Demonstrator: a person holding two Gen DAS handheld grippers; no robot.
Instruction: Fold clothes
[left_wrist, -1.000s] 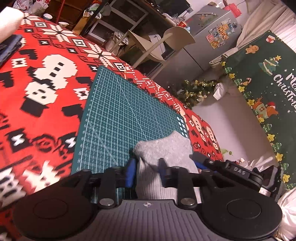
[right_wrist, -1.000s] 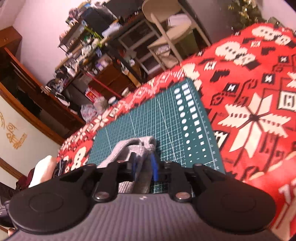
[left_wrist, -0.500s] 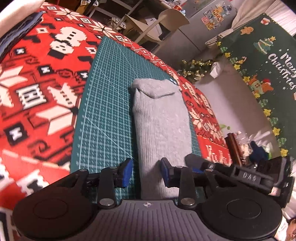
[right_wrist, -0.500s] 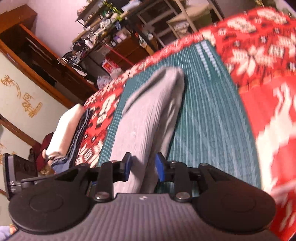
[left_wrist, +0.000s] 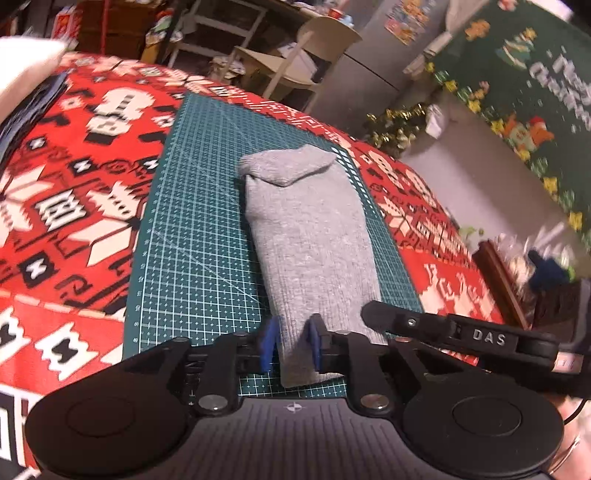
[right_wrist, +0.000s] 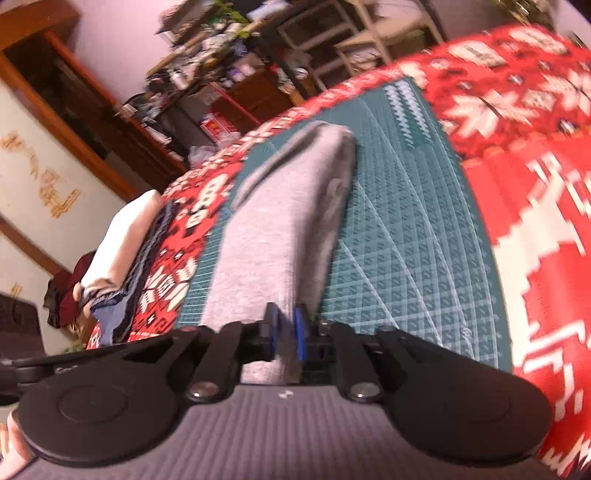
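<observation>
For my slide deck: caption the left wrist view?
Left gripper closing on the near end of a grey garment laid along a green cutting mat.

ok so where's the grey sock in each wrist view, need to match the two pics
Left wrist: the grey sock lies lengthwise at centre, its near end between the left gripper pads, jaws closing.
Right wrist: the grey sock runs from lower centre up to the middle, its near end between the right gripper pads, jaws closing.
Shared landmark: the green cutting mat under the sock.
</observation>
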